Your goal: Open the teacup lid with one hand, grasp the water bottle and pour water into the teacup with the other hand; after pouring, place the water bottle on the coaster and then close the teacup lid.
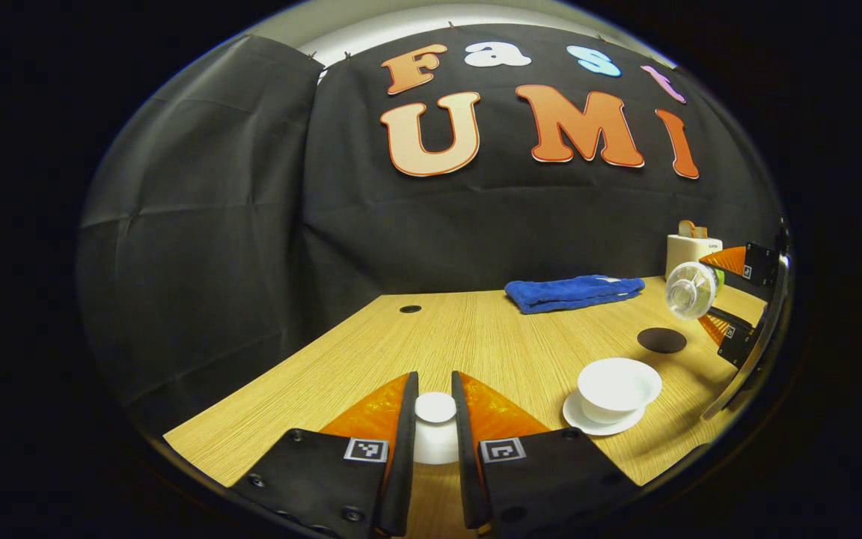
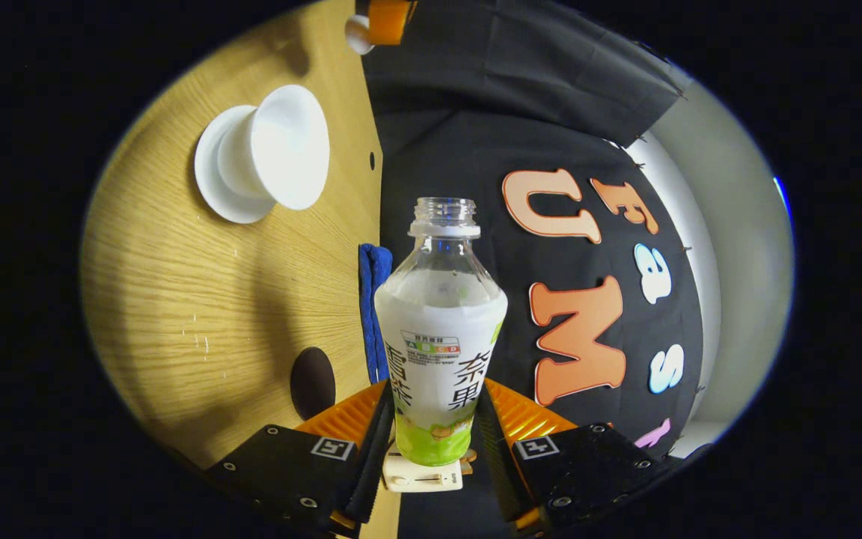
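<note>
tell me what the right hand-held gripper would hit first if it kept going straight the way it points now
Probably the black cloth wall: the right hand-held gripper and its bottle point past the table edge, though depth is unclear.

Dim booth, sharp, fisheye-warped edges

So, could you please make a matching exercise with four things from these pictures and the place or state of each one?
Things:
1. teacup lid
2. water bottle
3. coaster
4. blue towel

Places or states:
a. bare on the table, nothing on it
b. held between the left gripper's fingers
c. folded at the far edge of the table
d. tilted on its side, clamped by the right gripper

Pairs: 1-b, 2-d, 3-a, 4-c
</note>
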Action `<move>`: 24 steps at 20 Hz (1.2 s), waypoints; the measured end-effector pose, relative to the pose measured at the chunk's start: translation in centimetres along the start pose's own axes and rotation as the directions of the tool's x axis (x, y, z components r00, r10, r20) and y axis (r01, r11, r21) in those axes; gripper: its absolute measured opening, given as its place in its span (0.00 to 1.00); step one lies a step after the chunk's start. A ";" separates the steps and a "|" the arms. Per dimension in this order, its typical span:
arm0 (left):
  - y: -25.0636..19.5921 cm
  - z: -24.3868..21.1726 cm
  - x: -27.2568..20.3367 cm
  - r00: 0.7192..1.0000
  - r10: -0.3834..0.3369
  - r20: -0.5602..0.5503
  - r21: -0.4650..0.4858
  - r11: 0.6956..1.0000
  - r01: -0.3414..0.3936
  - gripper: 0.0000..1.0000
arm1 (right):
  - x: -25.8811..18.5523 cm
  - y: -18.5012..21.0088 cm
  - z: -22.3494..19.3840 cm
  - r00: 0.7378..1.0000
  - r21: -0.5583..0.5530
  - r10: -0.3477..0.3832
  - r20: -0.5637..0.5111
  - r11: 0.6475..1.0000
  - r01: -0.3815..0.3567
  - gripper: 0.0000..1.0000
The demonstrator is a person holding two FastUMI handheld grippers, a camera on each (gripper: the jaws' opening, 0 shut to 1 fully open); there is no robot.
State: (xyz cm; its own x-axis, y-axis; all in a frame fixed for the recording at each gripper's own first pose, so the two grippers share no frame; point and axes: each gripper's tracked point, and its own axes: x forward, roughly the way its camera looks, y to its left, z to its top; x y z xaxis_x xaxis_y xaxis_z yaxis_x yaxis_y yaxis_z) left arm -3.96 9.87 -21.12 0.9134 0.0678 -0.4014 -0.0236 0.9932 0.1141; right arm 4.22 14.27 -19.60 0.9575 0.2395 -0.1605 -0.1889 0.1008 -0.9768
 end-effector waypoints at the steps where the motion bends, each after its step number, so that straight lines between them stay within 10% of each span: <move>1: 0.0 0.0 -0.1 1.000 -0.001 0.000 0.000 1.000 0.001 0.28 | -0.2 0.1 0.1 1.000 -0.033 -0.005 0.011 0.999 0.005 0.64; 24: 2.7 -1.1 -0.9 0.999 0.038 -0.008 -0.027 0.999 -0.038 0.31 | 0.6 -3.0 2.0 0.987 -0.275 -0.079 0.141 0.954 0.115 0.60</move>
State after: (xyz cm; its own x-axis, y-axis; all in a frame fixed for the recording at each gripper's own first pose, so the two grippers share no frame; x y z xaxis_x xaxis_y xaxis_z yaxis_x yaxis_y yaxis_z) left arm -5.32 12.58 -21.42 0.9085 0.1060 -0.4043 -0.0690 0.9921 0.1049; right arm 4.96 16.02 -16.52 0.9291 0.3646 -0.0617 -0.0101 -0.1418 -0.9898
